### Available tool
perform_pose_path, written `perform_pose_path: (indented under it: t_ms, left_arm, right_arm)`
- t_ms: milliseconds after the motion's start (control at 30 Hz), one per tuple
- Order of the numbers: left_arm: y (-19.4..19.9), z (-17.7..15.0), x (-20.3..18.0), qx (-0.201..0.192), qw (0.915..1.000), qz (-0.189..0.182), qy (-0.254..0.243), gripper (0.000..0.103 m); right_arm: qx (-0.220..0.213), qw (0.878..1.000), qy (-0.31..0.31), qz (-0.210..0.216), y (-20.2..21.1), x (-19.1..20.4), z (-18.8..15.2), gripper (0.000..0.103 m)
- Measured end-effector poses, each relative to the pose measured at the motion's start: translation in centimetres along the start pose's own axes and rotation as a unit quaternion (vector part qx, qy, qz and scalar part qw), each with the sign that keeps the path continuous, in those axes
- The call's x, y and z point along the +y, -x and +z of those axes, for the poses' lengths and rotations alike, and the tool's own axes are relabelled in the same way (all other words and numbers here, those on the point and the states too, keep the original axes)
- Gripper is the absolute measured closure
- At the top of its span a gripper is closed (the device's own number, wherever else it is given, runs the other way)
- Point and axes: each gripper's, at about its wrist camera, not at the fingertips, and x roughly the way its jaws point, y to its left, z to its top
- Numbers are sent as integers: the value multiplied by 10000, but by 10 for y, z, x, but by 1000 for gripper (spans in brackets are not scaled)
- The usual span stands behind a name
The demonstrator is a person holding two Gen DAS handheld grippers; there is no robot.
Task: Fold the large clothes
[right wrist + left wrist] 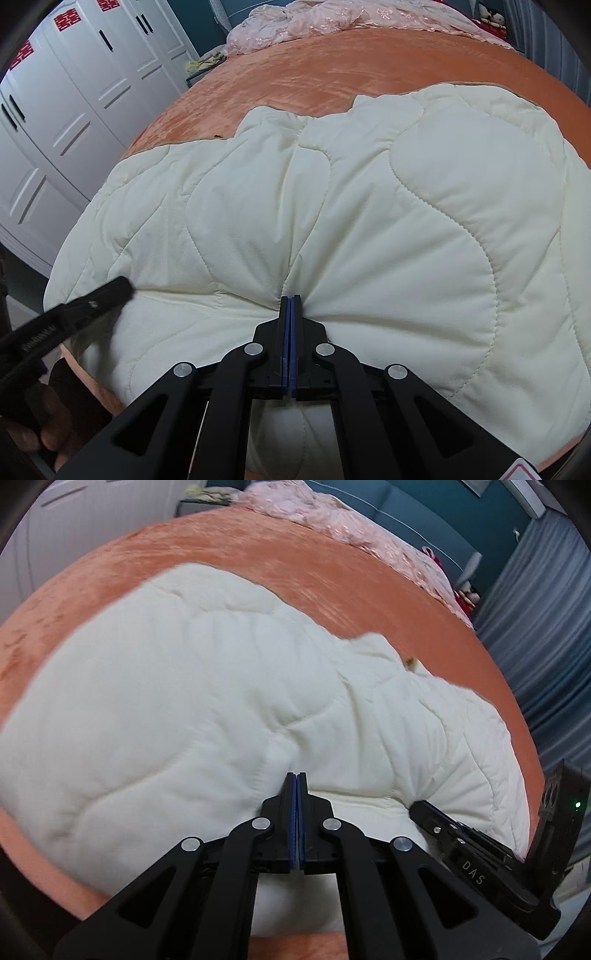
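Where the cream quilted garment [207, 686] is spread over the orange bed cover [258, 550], its near edge is clamped by the left gripper [296, 777], fingers pressed together; the right gripper [419, 806] is seen pinching beside. In the right view, the same fabric is clamped by closed fingers; white wardrobe [74, 96] is seen left.

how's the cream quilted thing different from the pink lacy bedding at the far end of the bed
The cream quilted garment is plain, puffy and stitched in curved lines; the pink lacy bedding is thin, patterned and shiny. The garment lies spread out near the camera, pinched by the left gripper and right gripper, jaws closed on its near edge; the bedding sits crumpled and untouched. Both rest on the orange bedspread.
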Motion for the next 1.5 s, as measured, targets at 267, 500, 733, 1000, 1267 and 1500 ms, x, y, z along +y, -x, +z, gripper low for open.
perform_pose_path:
  t_ms: [267,500,733,1000,1267,1500]
  left_arm:
    - [85,5,96,-340,9960,522,641,50]
    - [56,-33,117,113,9753,-506,2149,36]
    - [21,-34,118,267,9620,-839,2586,29]
    - [43,-10,84,-48,9805,-775,1803,76]
    - [100,8,20,-556,9906,-1053,679,84]
    - [123,6,-71,-648,9846,-1489,-642,85]
  right_arm:
    - [-479,9983,130,-320,58,24,8,90]
    - [314,9992,-14,235,28,50,-13,90]
    - [543,9973,-351,350,7,36,-18,96]
    - [611,9969,-425,238,20,41,-17,101]
    - [851,9960,-214,142,18,37,-34,101]
    - [856,9907,-621,858,5,17,-20,100]
